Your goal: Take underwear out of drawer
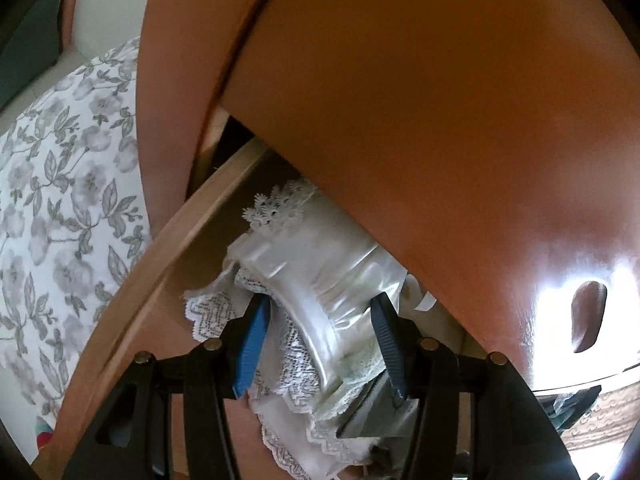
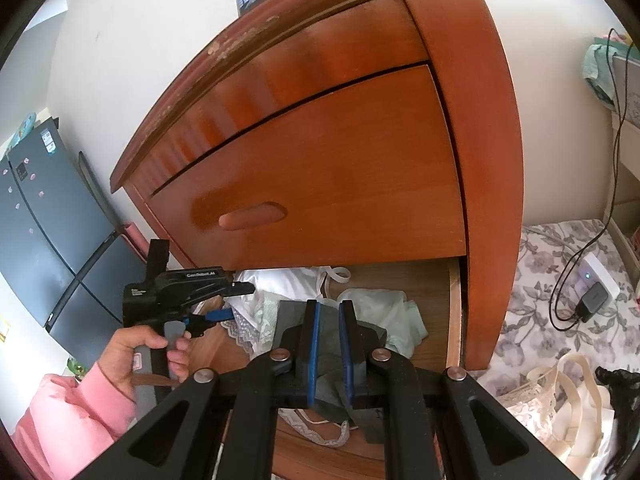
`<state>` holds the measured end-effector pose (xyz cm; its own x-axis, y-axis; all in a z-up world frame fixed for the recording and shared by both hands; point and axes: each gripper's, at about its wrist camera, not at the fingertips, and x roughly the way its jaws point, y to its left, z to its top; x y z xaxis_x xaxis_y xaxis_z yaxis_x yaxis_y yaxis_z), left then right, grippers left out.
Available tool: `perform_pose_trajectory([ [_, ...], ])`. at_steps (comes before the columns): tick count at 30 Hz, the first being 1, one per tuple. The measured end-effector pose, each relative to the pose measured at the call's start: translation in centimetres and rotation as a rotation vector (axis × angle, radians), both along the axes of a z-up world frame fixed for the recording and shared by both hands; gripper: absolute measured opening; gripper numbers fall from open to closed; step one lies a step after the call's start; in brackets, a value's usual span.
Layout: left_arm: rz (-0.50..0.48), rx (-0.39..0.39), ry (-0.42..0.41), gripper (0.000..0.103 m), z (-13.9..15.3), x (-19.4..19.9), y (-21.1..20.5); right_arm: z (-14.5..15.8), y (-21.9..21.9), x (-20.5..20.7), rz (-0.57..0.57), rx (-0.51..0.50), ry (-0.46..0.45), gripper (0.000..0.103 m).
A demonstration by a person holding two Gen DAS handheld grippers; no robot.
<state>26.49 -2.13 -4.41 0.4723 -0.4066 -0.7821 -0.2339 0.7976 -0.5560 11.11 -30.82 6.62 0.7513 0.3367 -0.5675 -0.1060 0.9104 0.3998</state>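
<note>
Several underwear pieces (image 2: 372, 312) fill the drawer (image 2: 454, 312); left jaws apart, right clamped on grey cloth (image 2: 330, 384).

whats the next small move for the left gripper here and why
Probably close the left gripper on the white satin-and-lace underwear, then lift. Its blue pads sit on either side of the shiny fold with gaps showing, so nothing is gripped yet. The garment lies in the open bottom drawer. The right gripper is already shut on a grey garment.
</note>
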Motion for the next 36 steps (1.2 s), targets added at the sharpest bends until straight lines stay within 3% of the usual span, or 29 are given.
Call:
perform_pose_trajectory([
  [3,0.01,-0.024,-0.004,0.027,0.1,0.1,0.0,-0.1,0.1,0.1,0.002,-0.005,0.007,0.012],
  [6,0.009,-0.02,-0.01,0.017,0.3,0.2,0.0,-0.2,0.1,0.2,0.003,-0.007,0.011,0.012],
  [12,-0.061,0.07,-0.105,0.014,2.1,-1.0,-1.1,-1.0,0.4,0.7,0.03,-0.029,0.047,0.012],
  [17,-0.132,0.185,-0.231,0.011,4.4,-3.3,-2.5,-2.4,0.3,1.5,0.072,-0.064,0.119,0.021],
  [25,-0.204,0.337,-0.375,0.001,6.3,-6.4,-3.2,-5.4,-0.9,2.8,0.141,-0.105,0.298,0.021],
  [34,-0.19,0.166,-0.239,0.002,5.9,-5.1,0.0,-5.8,0.9,3.8,0.253,-0.216,0.398,0.031],
  [35,-0.191,0.156,-0.222,0.005,5.8,-5.0,0.3,-6.0,0.9,3.8,0.258,-0.213,0.407,0.031],
  [36,-0.192,0.149,-0.207,0.015,5.7,-4.9,0.5,-6.1,0.9,4.0,0.258,-0.212,0.416,0.031],
])
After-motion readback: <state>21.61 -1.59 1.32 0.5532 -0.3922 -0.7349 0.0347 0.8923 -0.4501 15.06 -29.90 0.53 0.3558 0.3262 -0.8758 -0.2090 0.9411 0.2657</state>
